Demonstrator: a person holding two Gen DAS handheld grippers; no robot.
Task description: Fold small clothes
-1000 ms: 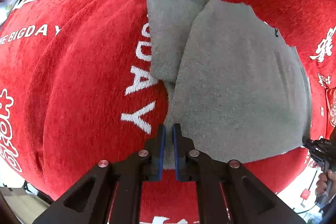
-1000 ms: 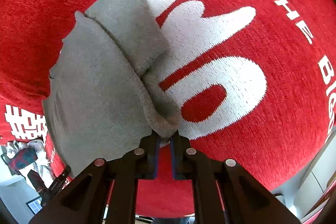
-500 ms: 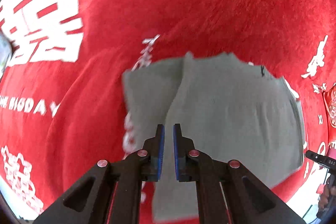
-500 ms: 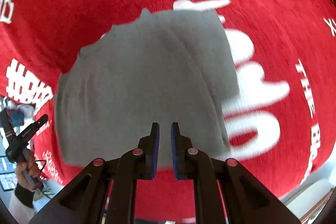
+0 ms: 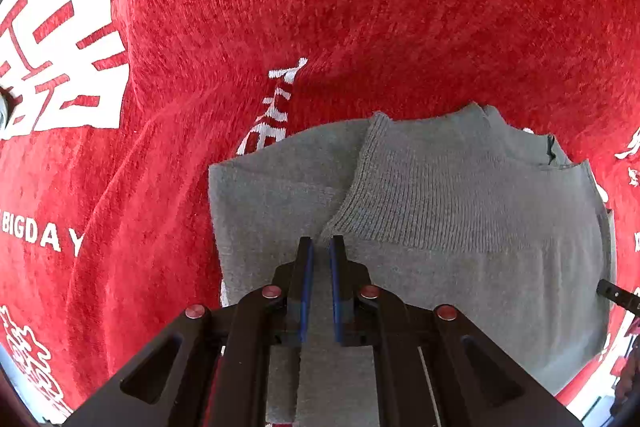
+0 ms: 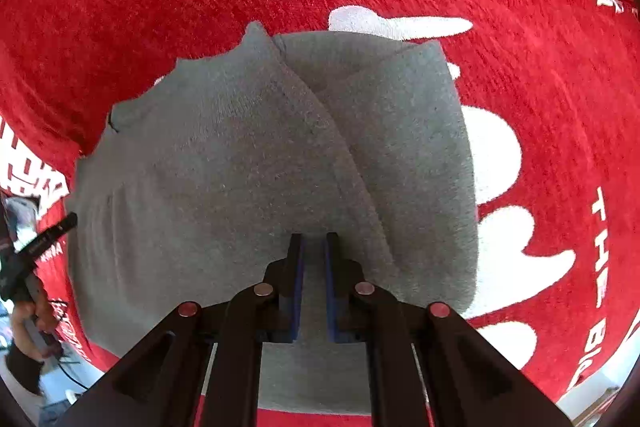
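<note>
A grey knit garment (image 5: 460,235) lies on a red plush cloth (image 5: 320,7) printed with white lettering and characters. In the left wrist view the left gripper (image 5: 319,247) points steeply down over the garment, its blue-padded jaws drawn nearly together with only a narrow slit and no fabric between them. A folded flap with a ribbed edge runs from the gripper's tip up toward 12 o'clock. In the right wrist view the right gripper (image 6: 313,243) hangs likewise over the garment (image 6: 224,163), jaws clenched to a thin gap, empty. A fold line runs from 11 o'clock down toward the tips. At 9 o'clock, off the cloth, a person's hand (image 6: 30,311) holds the other gripper's handle.
</note>
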